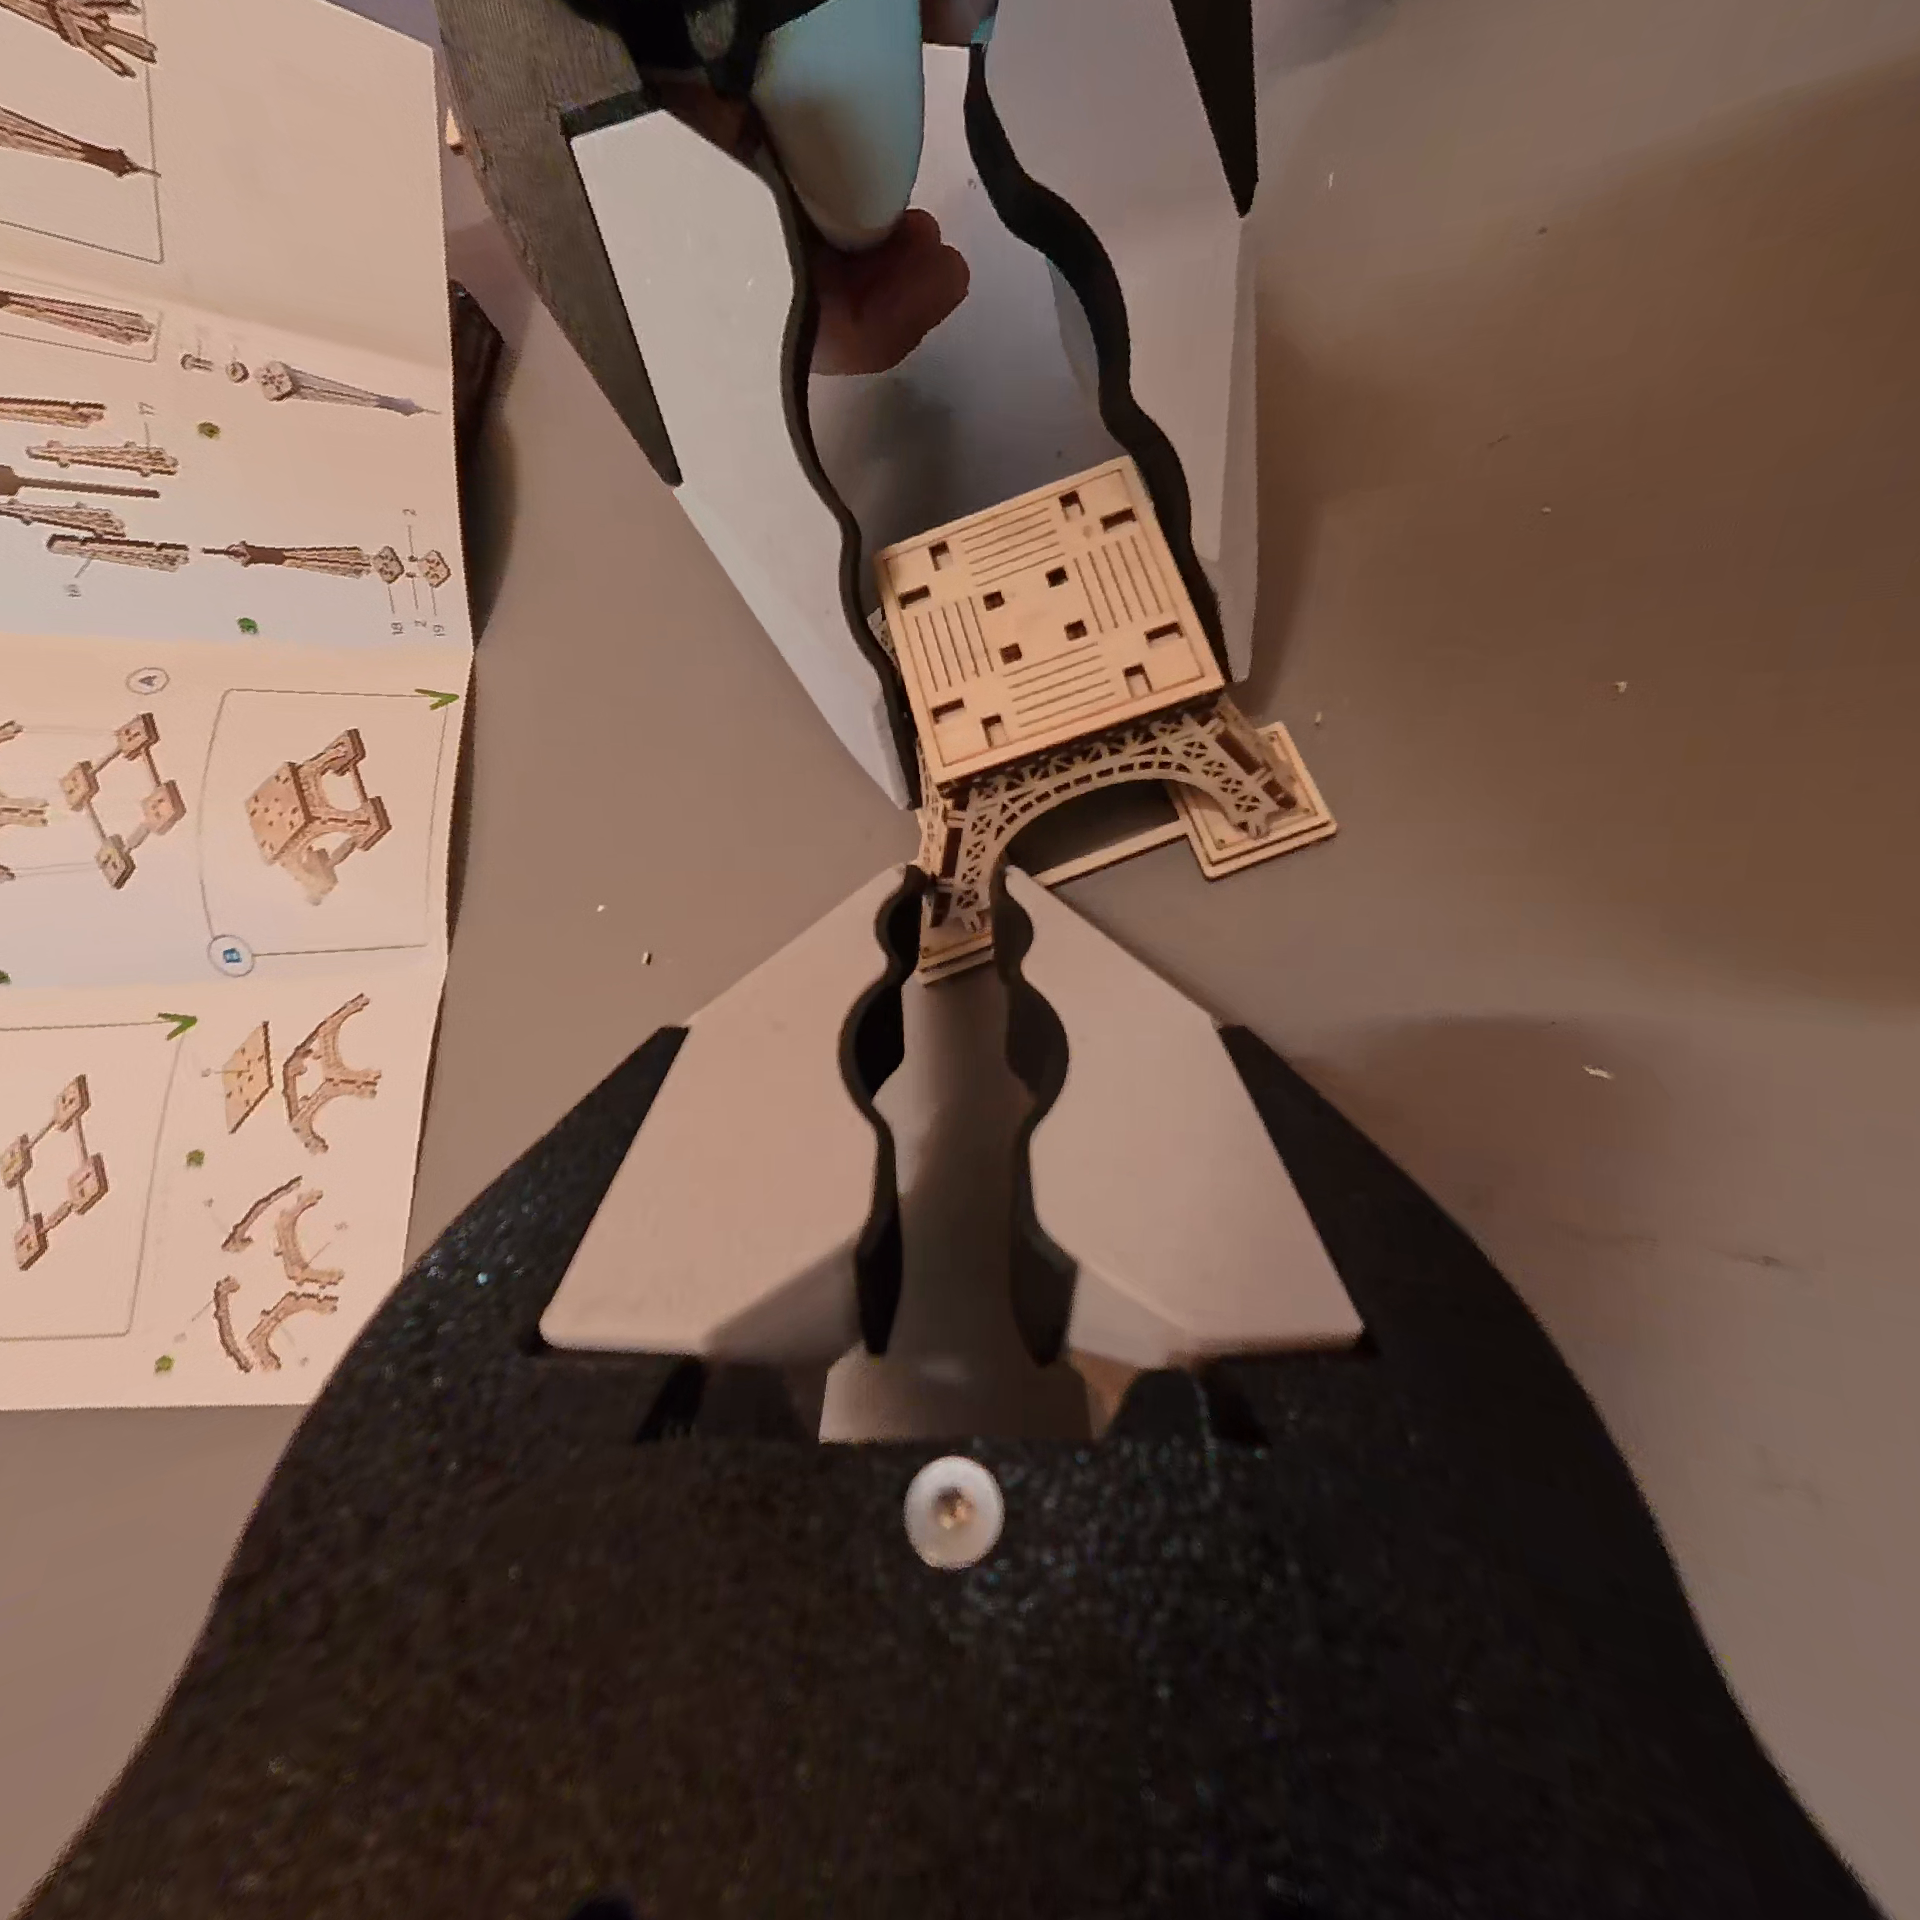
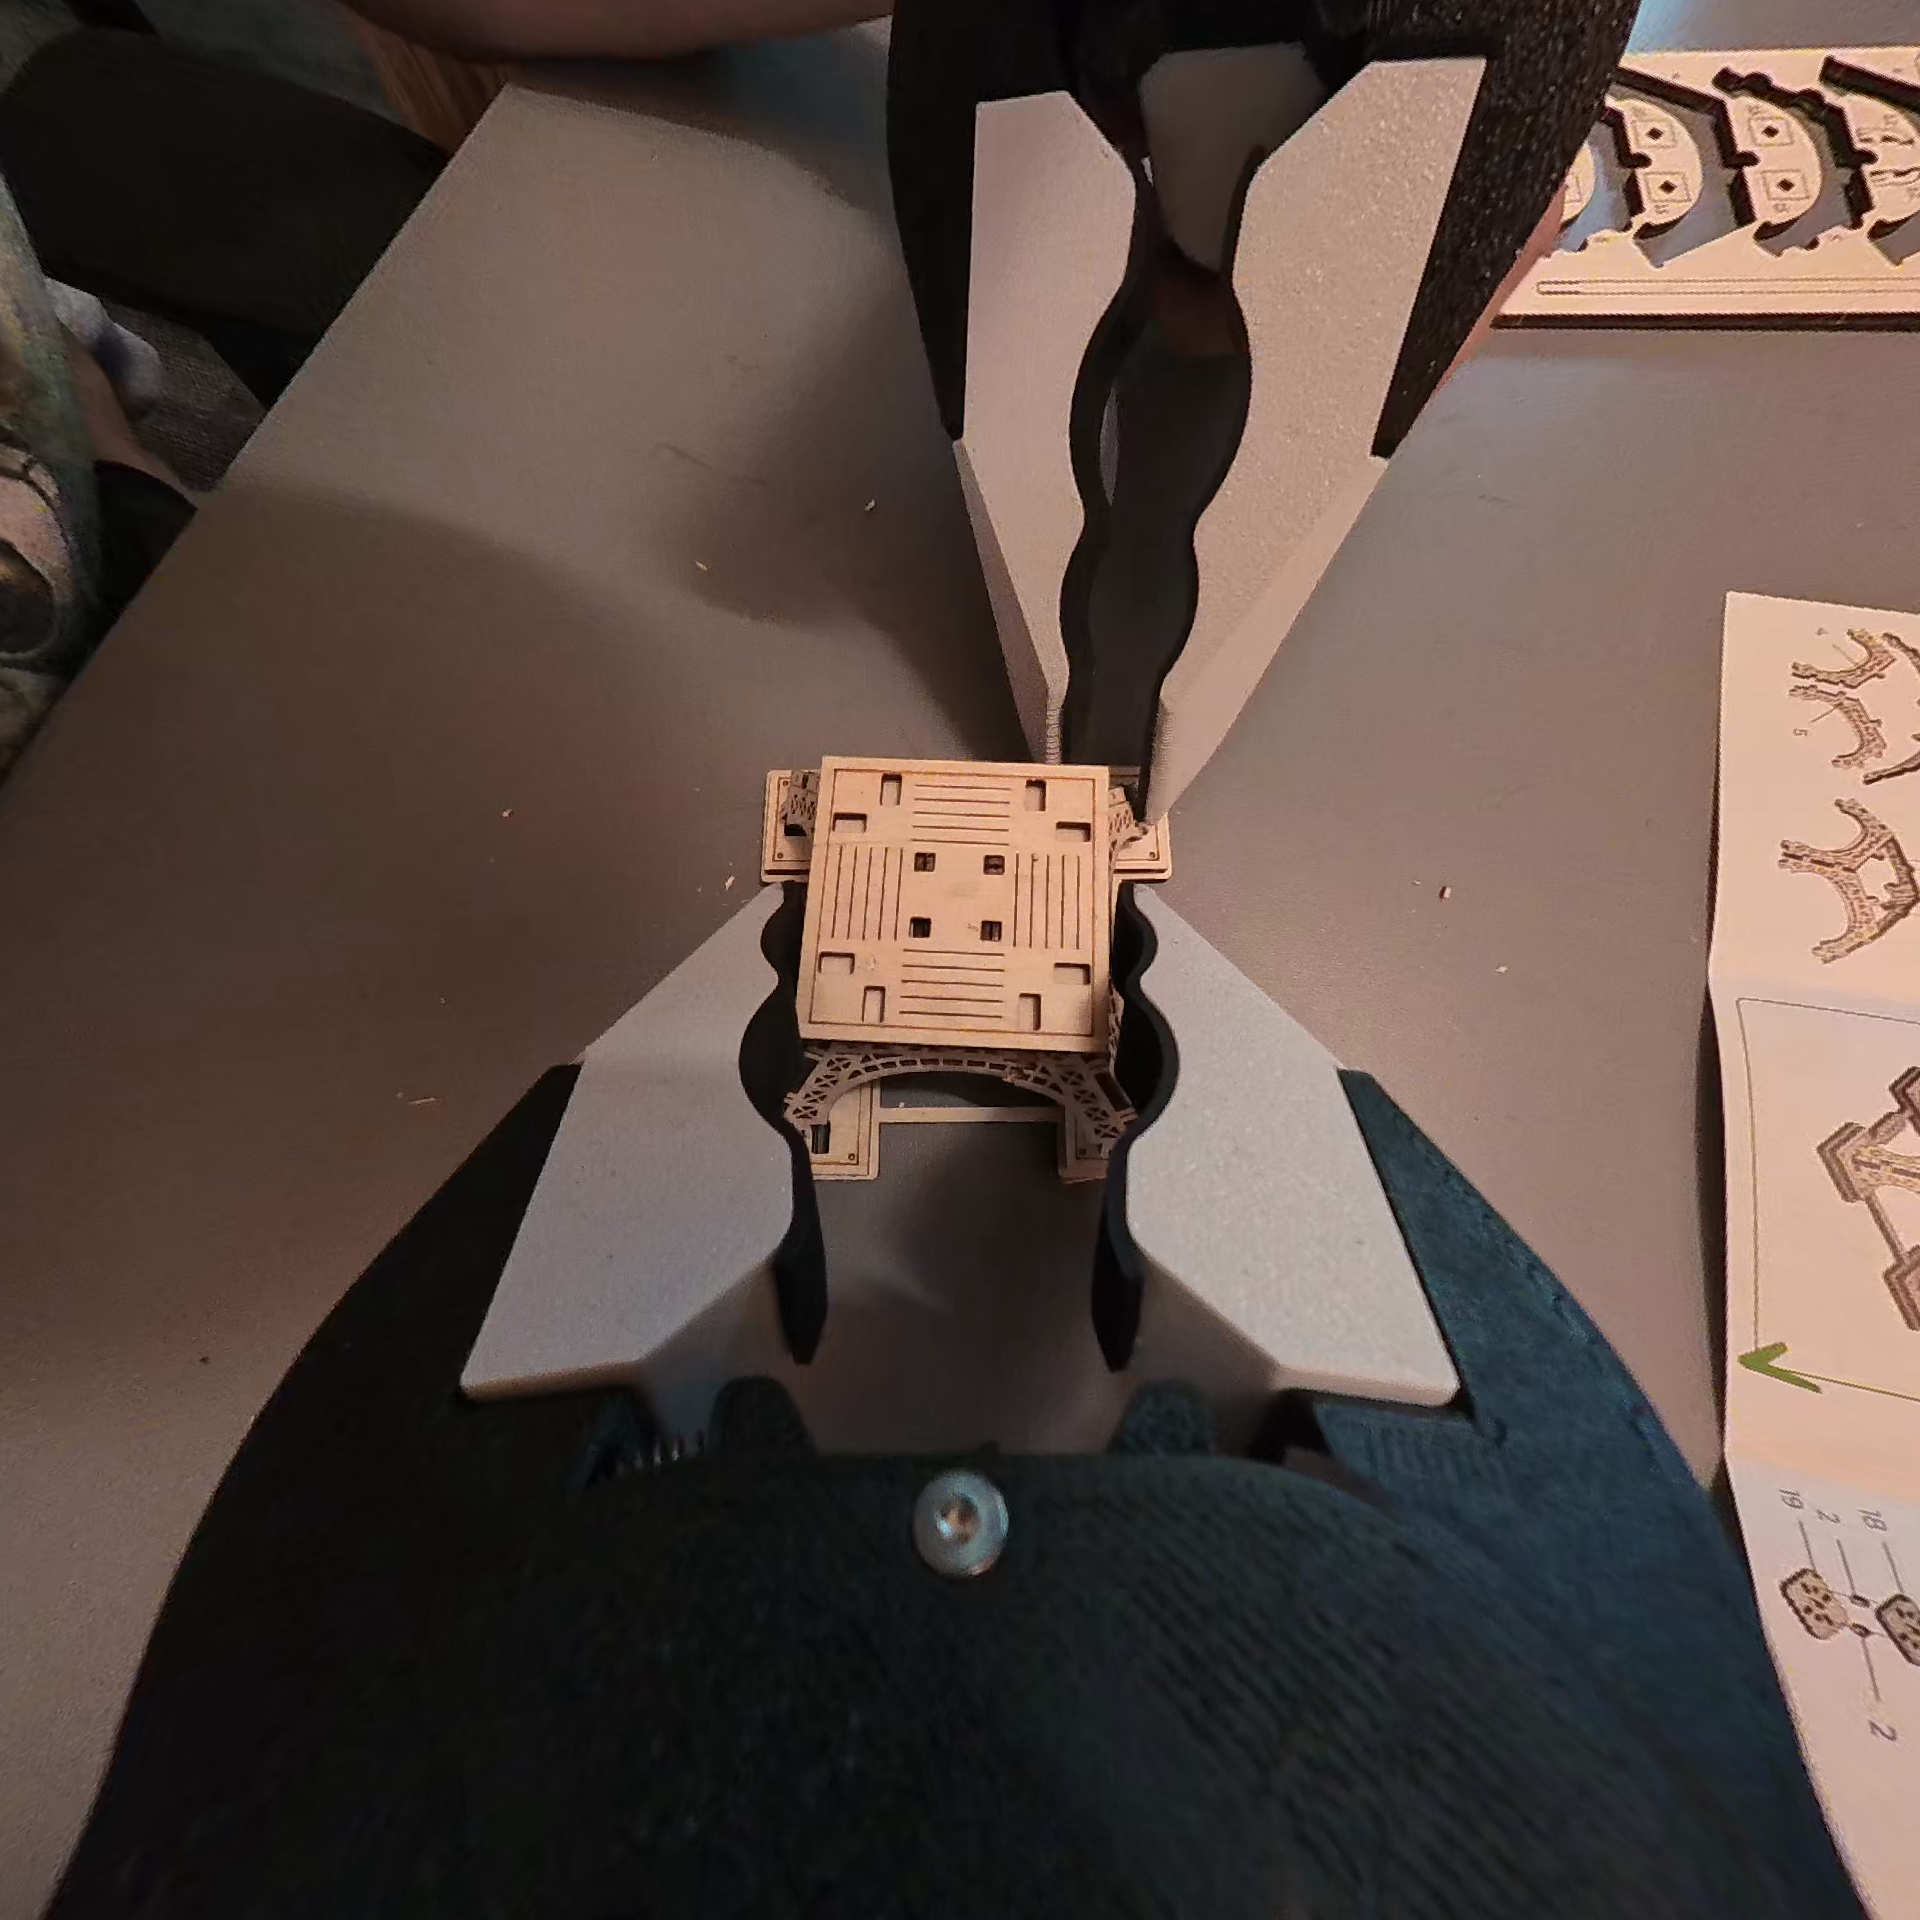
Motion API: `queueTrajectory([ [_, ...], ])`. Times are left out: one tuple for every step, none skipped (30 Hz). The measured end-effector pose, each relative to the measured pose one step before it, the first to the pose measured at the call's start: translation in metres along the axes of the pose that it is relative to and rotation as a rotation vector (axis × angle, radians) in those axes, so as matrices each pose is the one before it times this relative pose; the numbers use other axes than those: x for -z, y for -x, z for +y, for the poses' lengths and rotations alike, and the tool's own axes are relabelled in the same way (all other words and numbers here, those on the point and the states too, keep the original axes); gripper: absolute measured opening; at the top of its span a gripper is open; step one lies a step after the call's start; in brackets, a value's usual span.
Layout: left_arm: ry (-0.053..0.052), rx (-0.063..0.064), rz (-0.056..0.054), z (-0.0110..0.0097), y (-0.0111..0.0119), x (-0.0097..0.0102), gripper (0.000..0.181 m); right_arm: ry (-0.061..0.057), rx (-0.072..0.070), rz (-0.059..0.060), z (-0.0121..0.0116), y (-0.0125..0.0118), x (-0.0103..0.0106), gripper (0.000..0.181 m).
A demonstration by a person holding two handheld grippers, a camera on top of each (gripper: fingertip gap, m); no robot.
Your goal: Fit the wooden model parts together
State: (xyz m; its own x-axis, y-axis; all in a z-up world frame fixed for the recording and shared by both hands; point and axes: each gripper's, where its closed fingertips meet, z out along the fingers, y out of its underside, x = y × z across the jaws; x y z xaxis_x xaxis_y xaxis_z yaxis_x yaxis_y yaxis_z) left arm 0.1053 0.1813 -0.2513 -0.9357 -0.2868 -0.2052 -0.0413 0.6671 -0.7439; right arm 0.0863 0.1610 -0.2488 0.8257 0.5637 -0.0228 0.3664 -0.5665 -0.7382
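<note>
A wooden tower base (image 1: 1049, 623), a square slotted platform on lattice arch legs over a flat foot frame, stands on the grey table (image 1: 1558, 1039). My left gripper (image 1: 961, 883) is shut on one corner leg of it, fingertips close together. My right gripper (image 2: 951, 904) reaches from the opposite side, with its fingers against both side edges of the platform (image 2: 951, 914). In the left wrist view the right gripper (image 1: 1070, 738) comes in from the top. In the right wrist view the left gripper (image 2: 1107, 779) pinches the far right corner.
A folded instruction sheet (image 1: 229, 727) lies left of the model; it also shows in the right wrist view (image 2: 1818, 1039). A punched wooden parts sheet (image 2: 1766, 208) lies at the far right. The table's edge (image 2: 312, 343) runs along the left. A hand (image 1: 883, 291) shows behind the right gripper. Left and right tips are no more than a few centimetres apart.
</note>
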Motion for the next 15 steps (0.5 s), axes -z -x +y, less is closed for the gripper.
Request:
queueTrajectory([
  [0.0025,-0.0009,-0.0004,0.00002,-0.00008,0.0,0.01,0.001,0.0014,-0.0004,0.00023,0.00005,-0.00028,0.058],
  [0.0011,-0.0036,-0.0009,0.00003,0.00004,0.00005,0.01,0.0049,0.0035,0.0,0.00087,0.00015,-0.00021,0.059],
  [0.0003,-0.0043,-0.0006,0.00007,-0.00018,-0.00007,0.01,0.0198,0.0086,0.0001,0.00336,0.0003,0.00013,0.061],
  [0.0001,-0.004,-0.0012,0.00004,0.00002,0.00002,0.01,0.0311,0.0121,0.0007,0.0055,0.00021,0.0013,0.065],
  [0.0002,-0.0023,-0.0016,-0.00003,0.00012,-0.00012,0.01,0.0186,0.0066,0.0025,0.00408,-0.00017,0.00335,0.068],
  [0.0008,-0.0016,-0.0015,-0.00002,-0.00001,0.00003,0.01,0.0013,0.0002,0.0024,0.00194,-0.00065,0.00517,0.068],
  [0.0013,-0.0039,-0.0017,-0.00008,0.00003,-0.00004,0.01,-0.0112,-0.0043,0.0022,0.00054,-0.00095,0.00669,0.068],
  [0.0012,-0.0042,-0.002,0.00005,0.0,0.0,0.01,-0.0142,-0.0038,0.0039,0.00035,-0.00162,0.00764,0.068],
  [0.0016,-0.0022,-0.0023,0.00009,0.00018,-0.00008,0.01,-0.0128,-0.0057,0.0089,0.00071,-0.0026,0.00749,0.067],
  [0.0009,-0.0011,-0.0019,0.0,0.00014,-0.00017,0.01,-0.0102,-0.0057,0.0079,0.00068,-0.00238,0.00627,0.062],
  [-0.0007,-0.0015,-0.0008,-0.00003,0.0001,-0.00008,0.01,-0.0099,-0.001,0.0036,0.0007,-0.00139,0.00435,0.059],
  [-0.002,-0.0007,0.0004,0.0,-0.00003,0.00004,0.01,-0.0072,0.0039,0.0012,0.00075,-0.00056,0.00208,0.058],
  [-0.0024,0.0002,0.001,-0.00006,-0.0001,-0.00003,0.01,0.0001,0.0087,0.0007,0.00138,-0.00009,0.00046,0.056],
  [-0.0019,0.0009,0.001,0.00001,0.00004,-0.00007,0.01,0.006,0.0142,0.0043,0.00188,-0.00058,-0.00048,0.052],
  [-0.0009,0.001,0.0006,0.0,-0.00001,0.00004,0.01,0.0083,0.0178,0.0123,0.00186,-0.00168,-0.00075,0.049],
])
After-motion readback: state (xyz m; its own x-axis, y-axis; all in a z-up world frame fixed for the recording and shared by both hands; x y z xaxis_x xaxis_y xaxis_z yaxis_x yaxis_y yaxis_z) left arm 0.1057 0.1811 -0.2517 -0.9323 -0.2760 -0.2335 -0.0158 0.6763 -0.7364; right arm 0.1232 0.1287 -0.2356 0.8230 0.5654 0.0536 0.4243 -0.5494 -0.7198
